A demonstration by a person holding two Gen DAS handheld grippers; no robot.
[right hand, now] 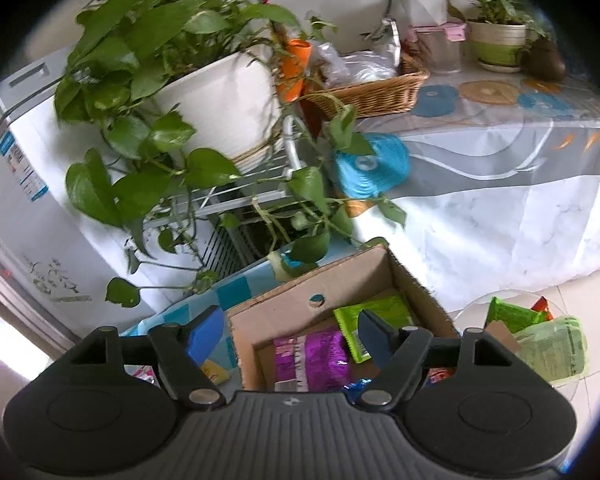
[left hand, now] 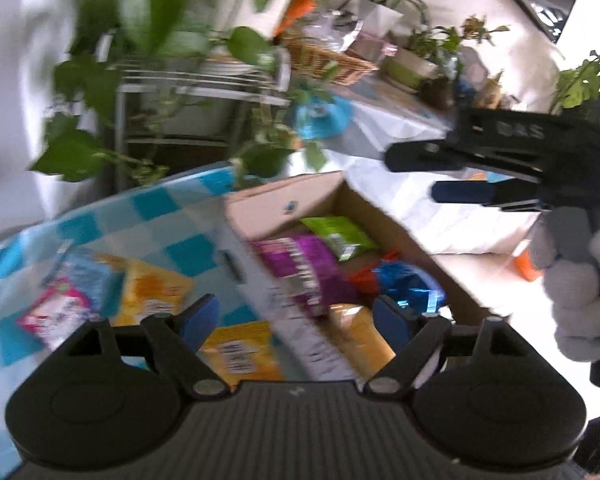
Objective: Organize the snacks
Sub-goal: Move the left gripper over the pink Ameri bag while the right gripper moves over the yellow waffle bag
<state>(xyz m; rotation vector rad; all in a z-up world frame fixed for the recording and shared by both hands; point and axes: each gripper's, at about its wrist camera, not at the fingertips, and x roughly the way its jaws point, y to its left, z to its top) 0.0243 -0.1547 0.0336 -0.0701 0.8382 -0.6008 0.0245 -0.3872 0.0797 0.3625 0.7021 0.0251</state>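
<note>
My left claw [left hand: 296, 316] stands with its blue pads apart and nothing between them, in the lower middle of the frame. My right claw [right hand: 290, 336] is also apart and empty. The open brown cardboard box [left hand: 284, 204] sits in the centre on the blue and white checked cloth [left hand: 172, 216]. Inside it lie a shiny purple snack bag [left hand: 296, 268], a green packet [left hand: 340, 236] and a blue foil packet [left hand: 408, 284]. Yellow packets [left hand: 156, 292] and a pink packet [left hand: 56, 316] lie on the cloth, left of the box.

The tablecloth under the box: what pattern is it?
Blue and white checks on the tablecloth, clearest in the left wrist view.
</note>
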